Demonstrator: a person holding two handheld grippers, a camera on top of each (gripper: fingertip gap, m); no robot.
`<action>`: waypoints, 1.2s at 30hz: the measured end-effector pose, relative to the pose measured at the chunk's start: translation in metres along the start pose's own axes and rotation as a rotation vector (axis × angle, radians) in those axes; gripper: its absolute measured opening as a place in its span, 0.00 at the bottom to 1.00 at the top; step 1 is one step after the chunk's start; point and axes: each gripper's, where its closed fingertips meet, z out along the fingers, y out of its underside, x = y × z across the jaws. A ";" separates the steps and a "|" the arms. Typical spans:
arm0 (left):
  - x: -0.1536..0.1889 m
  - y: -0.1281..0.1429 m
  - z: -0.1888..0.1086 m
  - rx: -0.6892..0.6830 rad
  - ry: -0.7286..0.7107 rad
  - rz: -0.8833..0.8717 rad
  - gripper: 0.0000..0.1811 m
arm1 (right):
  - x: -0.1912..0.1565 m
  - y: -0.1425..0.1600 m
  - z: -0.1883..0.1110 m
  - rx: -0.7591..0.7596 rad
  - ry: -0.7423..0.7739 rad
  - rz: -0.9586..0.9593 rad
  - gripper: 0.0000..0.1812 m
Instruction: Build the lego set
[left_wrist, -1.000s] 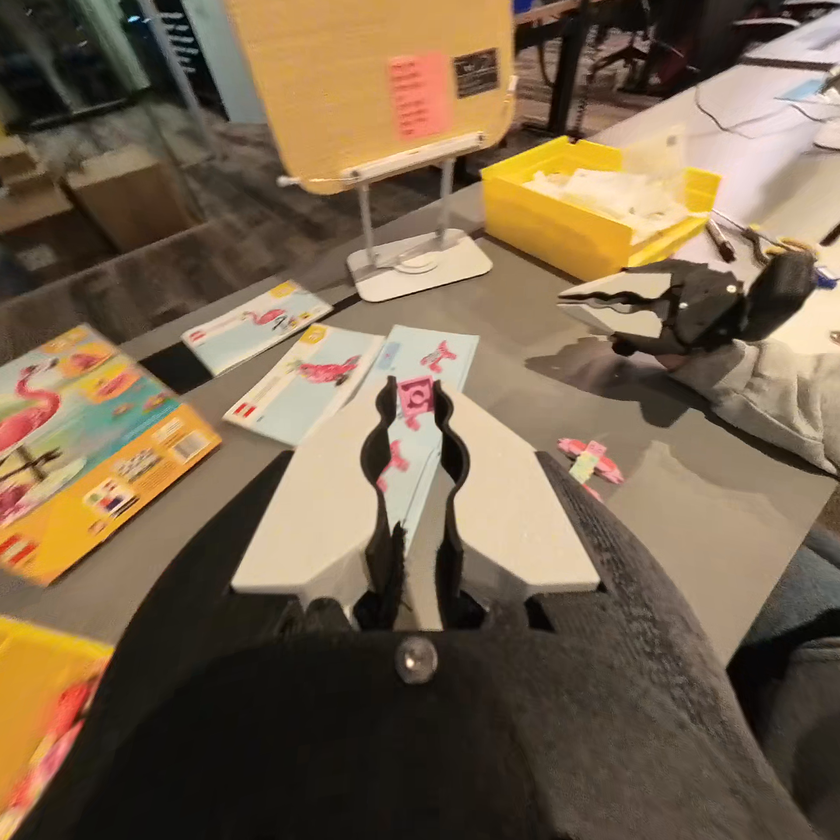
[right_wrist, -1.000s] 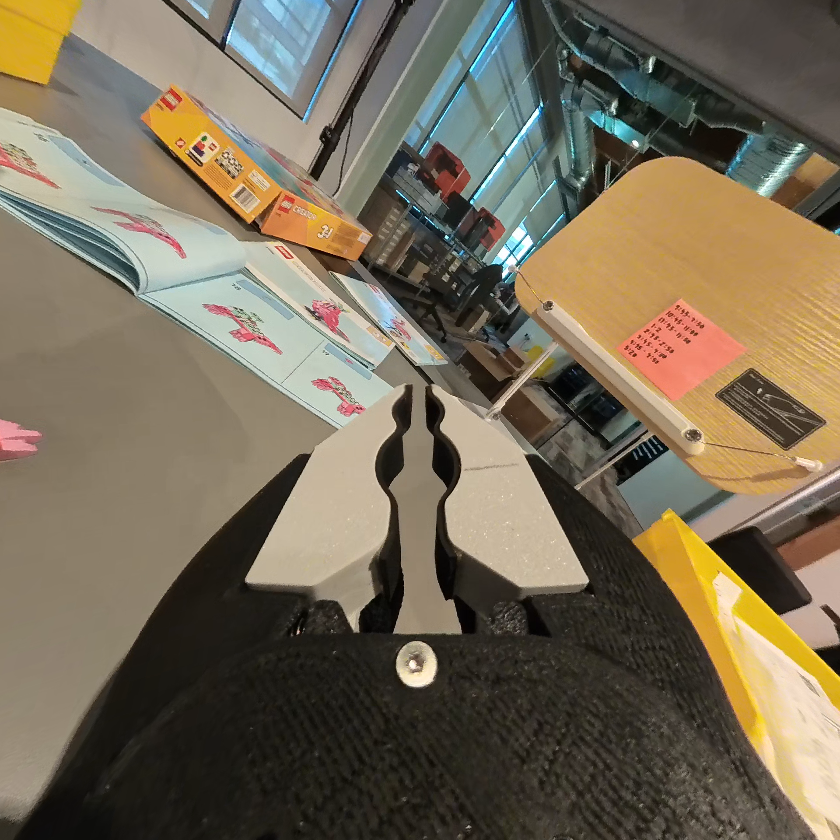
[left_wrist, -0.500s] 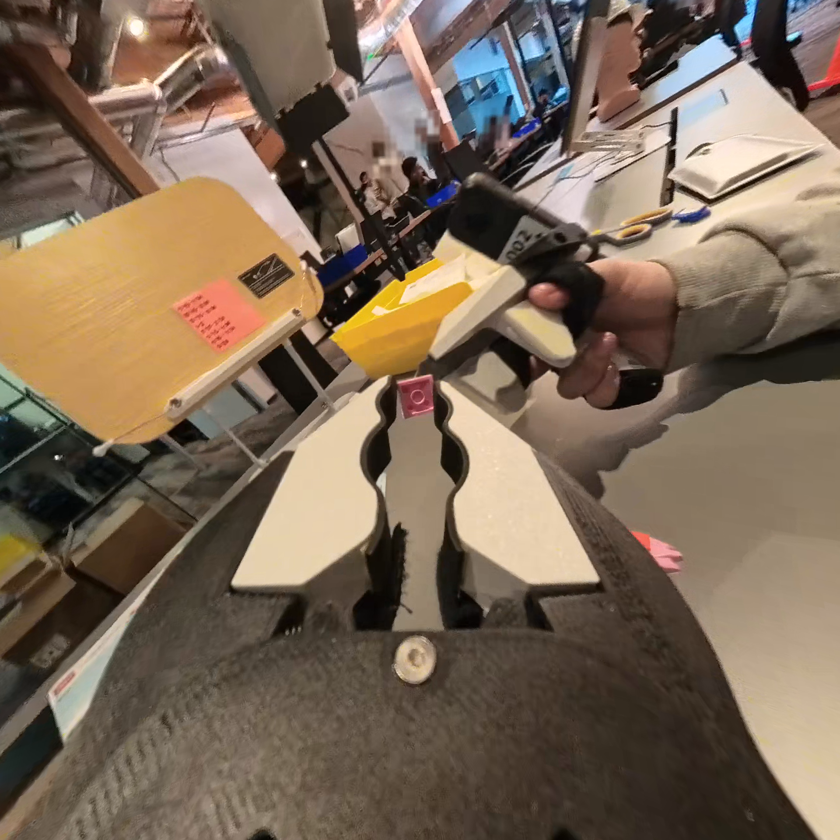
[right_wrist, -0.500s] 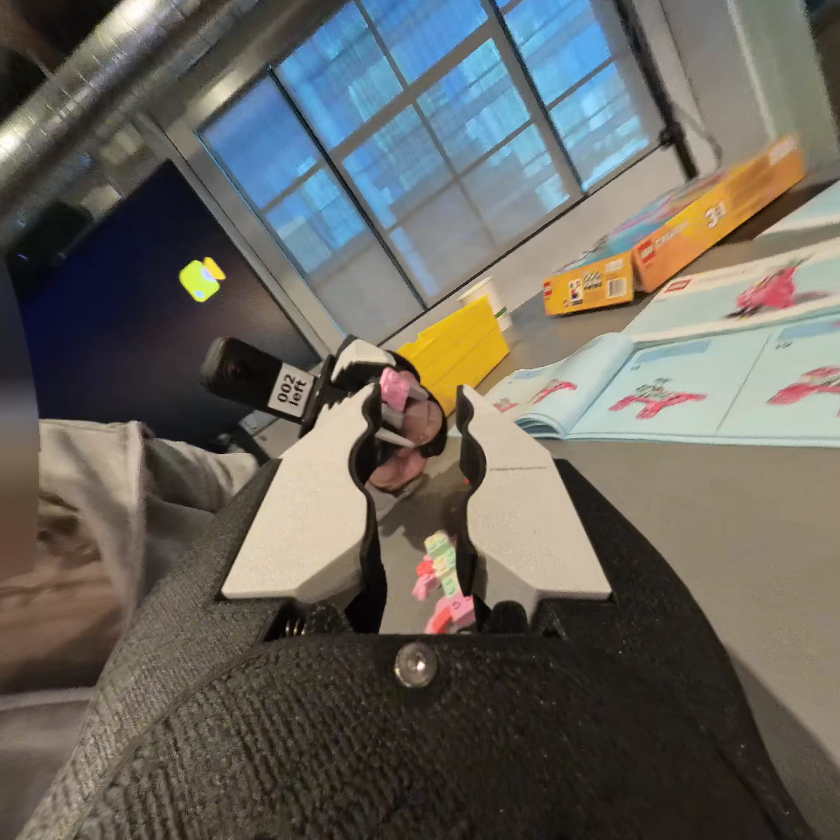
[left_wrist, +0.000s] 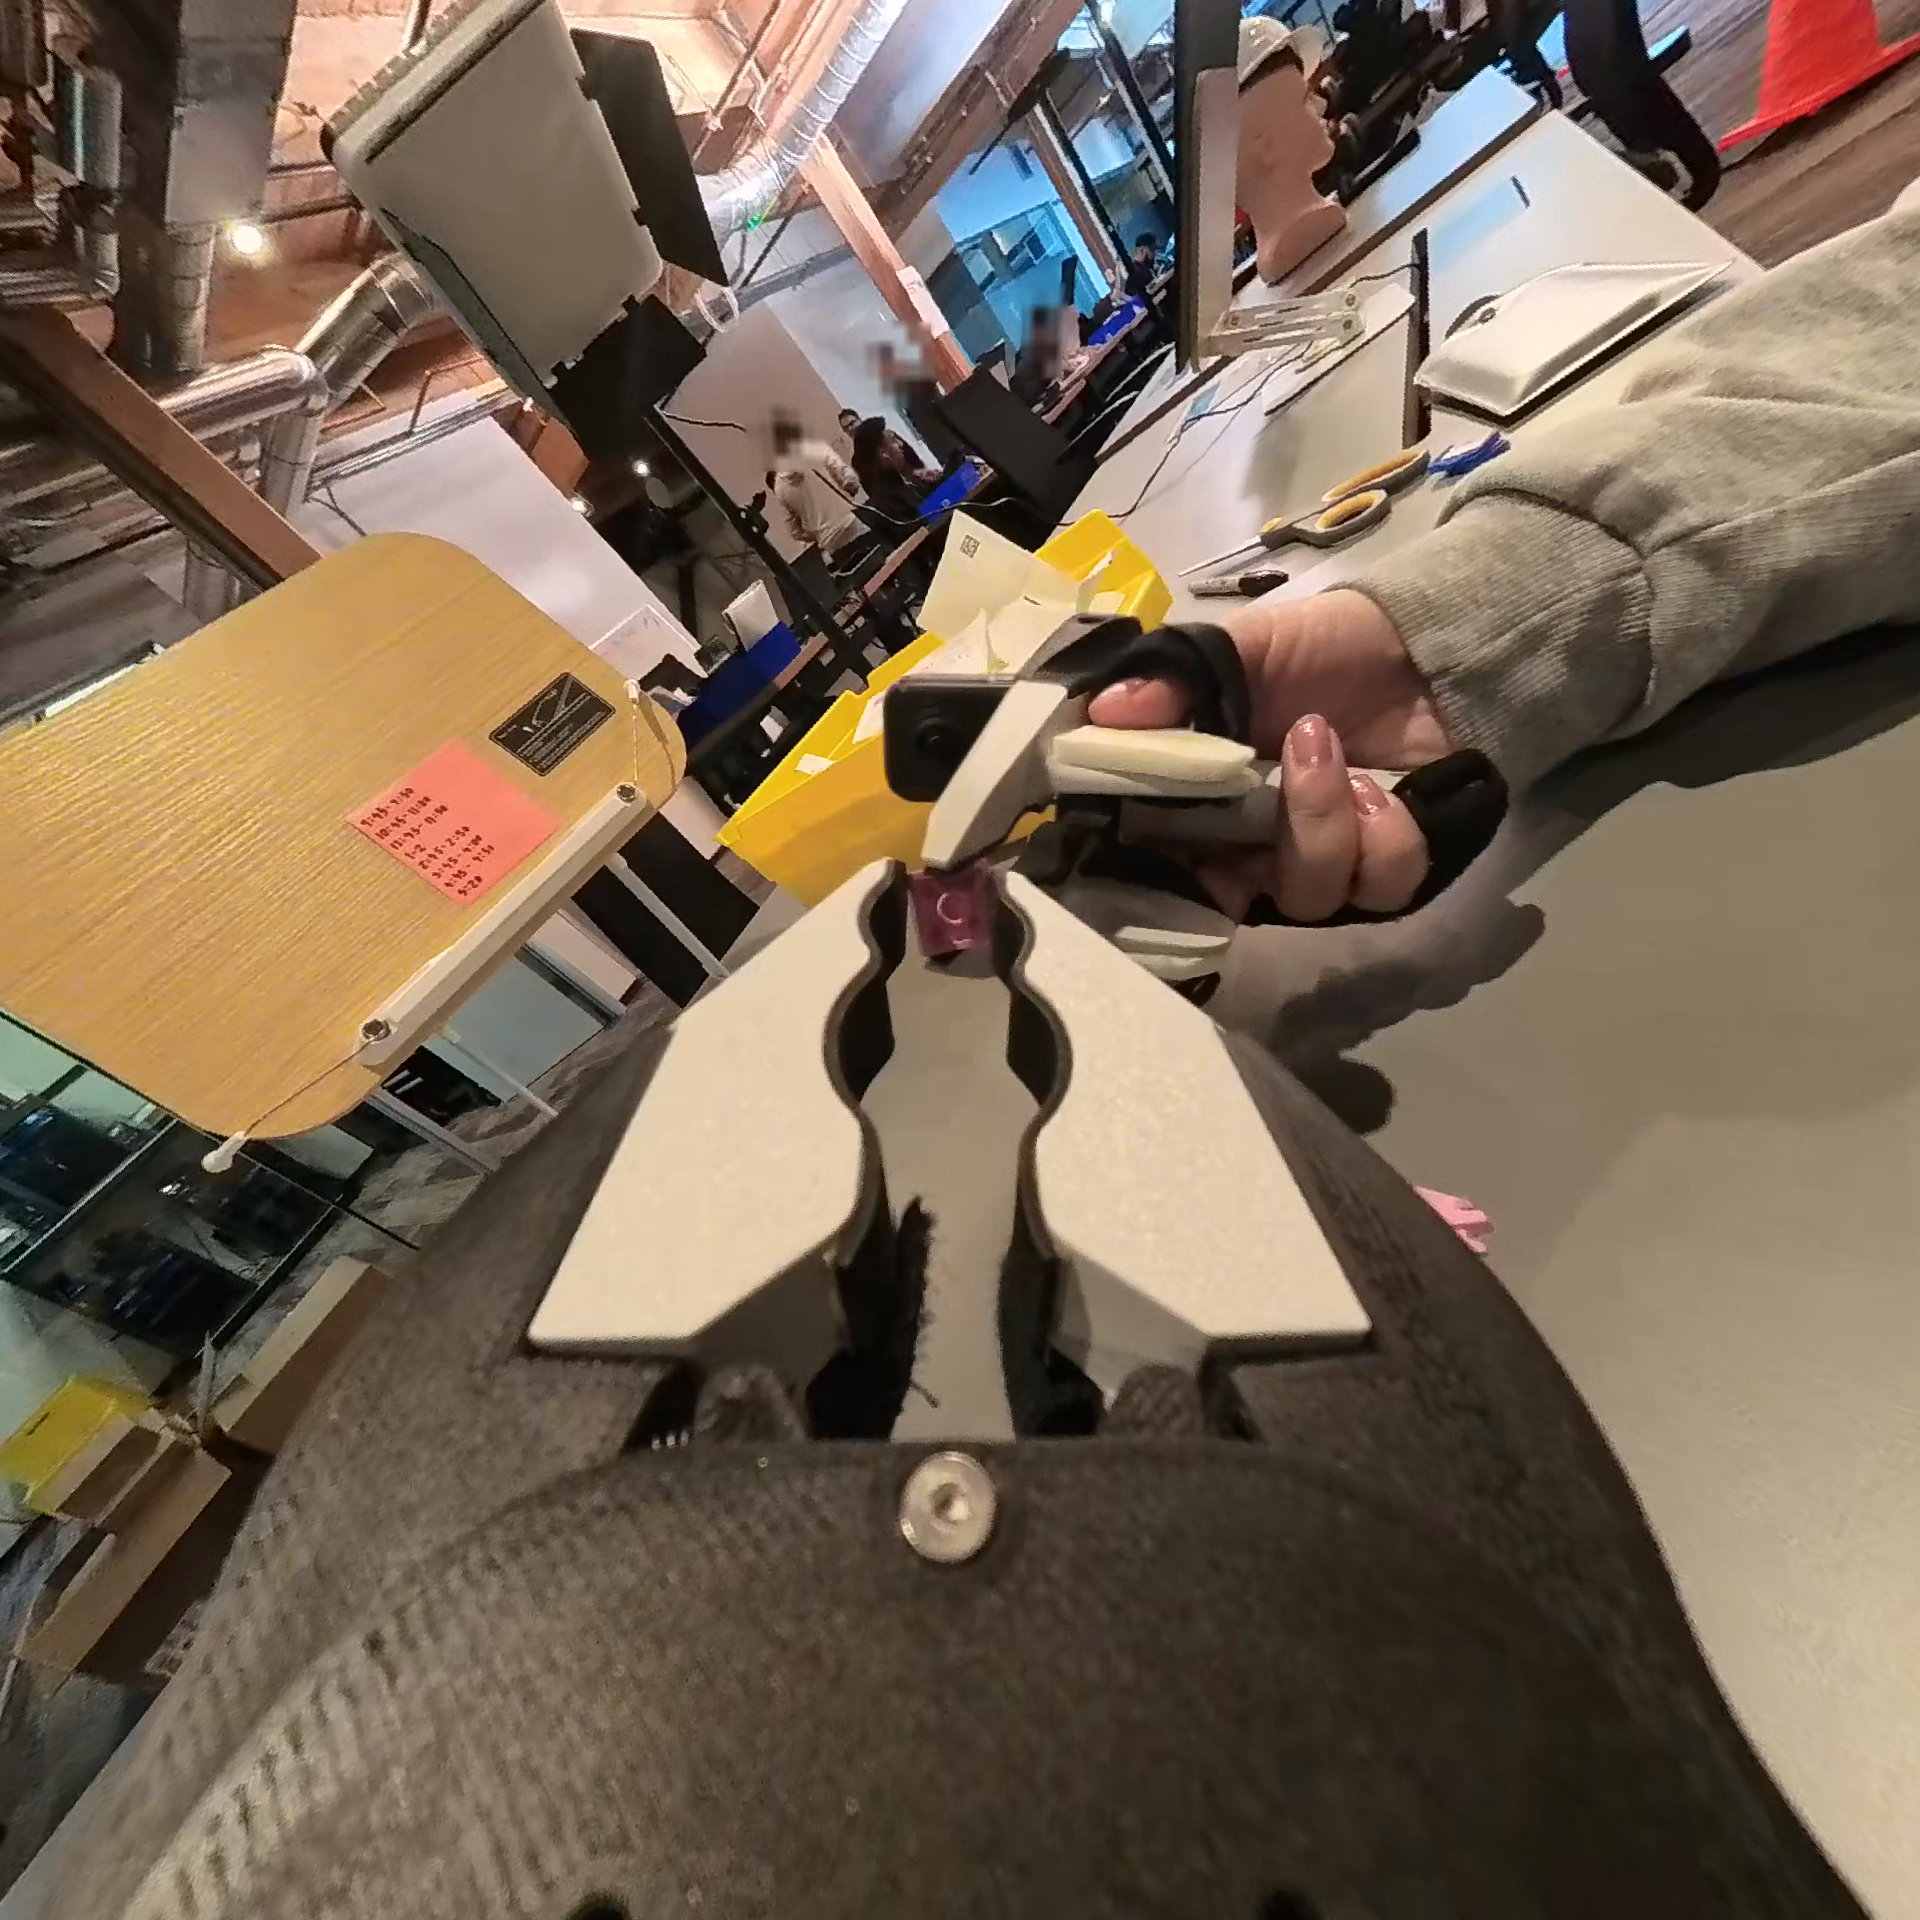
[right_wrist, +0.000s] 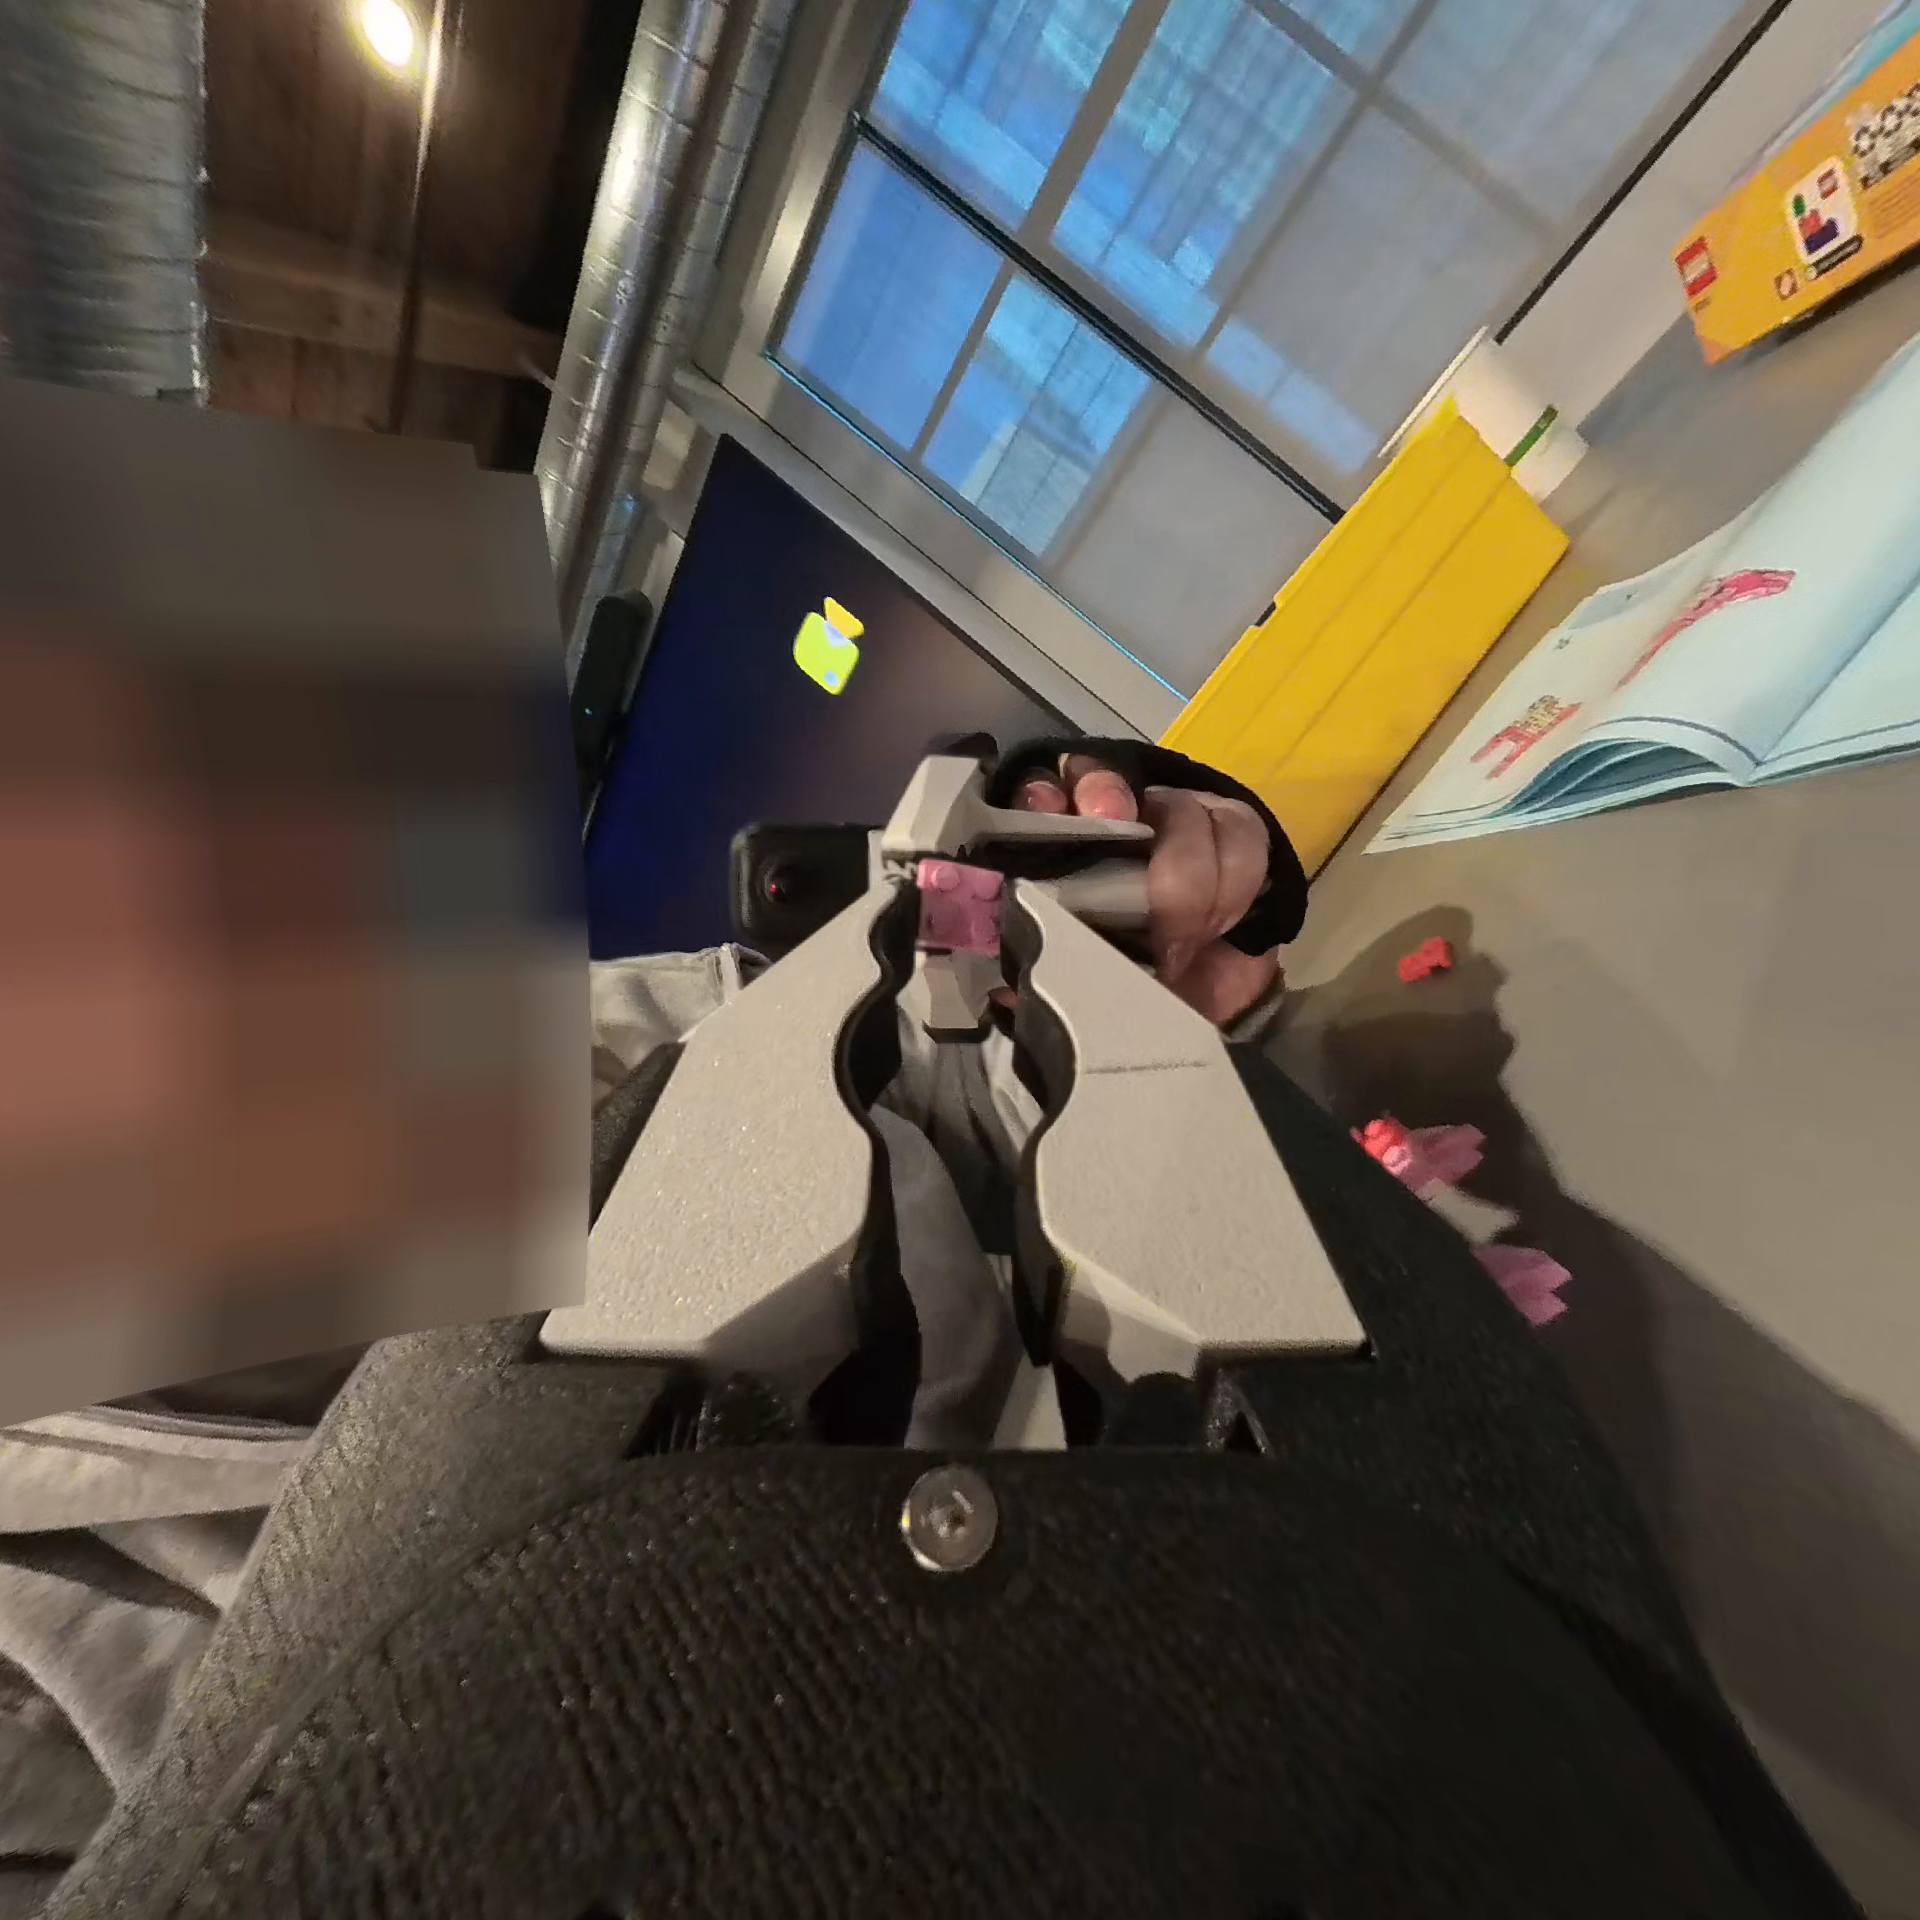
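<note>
My left gripper (left_wrist: 948, 896) is shut on a small pink brick (left_wrist: 948, 916) and holds it above the grey table (left_wrist: 1662, 1143). My right gripper (right_wrist: 956, 896) faces it tip to tip. Its jaws stand narrowly around the same pink brick (right_wrist: 961, 906), which shows studs, and the fingertips (right_wrist: 1023, 914) appear to press on its sides. In the left wrist view the right gripper (left_wrist: 997, 800) comes in from above right, held by a hand in a grey sleeve, one finger on the brick's top. The left gripper (right_wrist: 951, 987) shows behind the brick in the right wrist view.
Loose pink pieces (right_wrist: 1434, 1153) and a red piece (right_wrist: 1423, 961) lie on the table under the grippers. An open instruction booklet (right_wrist: 1714, 707), a yellow bin (right_wrist: 1371, 644) and the set's box (right_wrist: 1818, 208) stand beyond. A wooden board on a stand (left_wrist: 260, 831) and another yellow bin (left_wrist: 831, 800) are at the far edge.
The left gripper lifted the pink brick off the table area. The right gripper turned toward it, opened, moved in and narrowed its jaws around the brick.
</note>
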 end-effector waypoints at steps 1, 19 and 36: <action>0.001 0.002 0.000 -0.006 0.008 -0.003 0.08 | 0.002 0.001 -0.001 -0.011 0.020 -0.022 0.08; 0.003 0.046 -0.028 -0.129 0.283 -0.592 0.30 | 0.101 0.033 -0.085 -0.898 0.971 -1.039 0.08; 0.069 0.074 -0.056 -0.423 0.653 -0.556 0.35 | 0.099 0.040 -0.082 -0.770 0.845 -0.777 0.09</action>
